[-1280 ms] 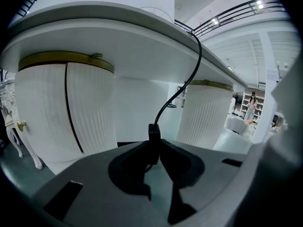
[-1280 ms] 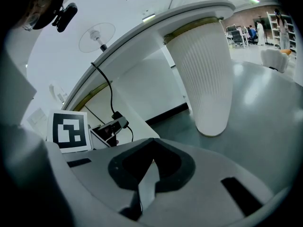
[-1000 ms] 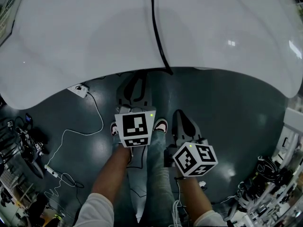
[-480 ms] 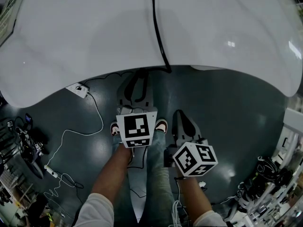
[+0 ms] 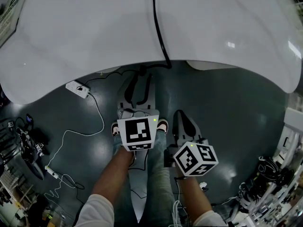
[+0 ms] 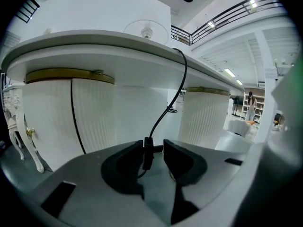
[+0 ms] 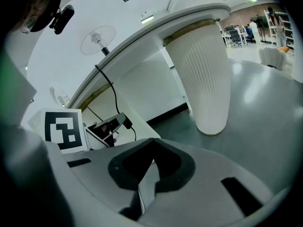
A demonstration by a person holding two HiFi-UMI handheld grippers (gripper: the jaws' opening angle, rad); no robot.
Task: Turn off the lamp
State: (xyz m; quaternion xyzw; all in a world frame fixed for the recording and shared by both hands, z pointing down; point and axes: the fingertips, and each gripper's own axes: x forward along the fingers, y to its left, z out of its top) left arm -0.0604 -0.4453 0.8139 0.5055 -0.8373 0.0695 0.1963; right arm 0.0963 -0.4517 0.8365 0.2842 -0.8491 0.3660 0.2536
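Just below the rim of one white round table [image 5: 71,41]: two handheld grippers, one black cord [image 5: 158,27], one inline switch [image 6: 147,152]. Shows the left gripper [image 5: 141,74] stretched toward the table edge, its jaws just now spreading and slack. Sets the switch between them, against the pad at the left of the left gripper view and clear of the other. Shows the right gripper [image 5: 182,116] nearer the person, jaws pressed together on nothing. Places the single lamp [image 6: 147,29] up on the tabletop, a pale disc-shaped shade round one bulb, well above both tools. Traces the cord across the top, over the edge and down to the switch. Counts two fluted white pedestals [image 6: 71,122] under the table and one white power strip [image 5: 75,87] on the dark floor near the table's edge. Counts also two shoes [image 5: 162,125] beneath the grippers and two bare forearms [image 5: 113,174] behind them.
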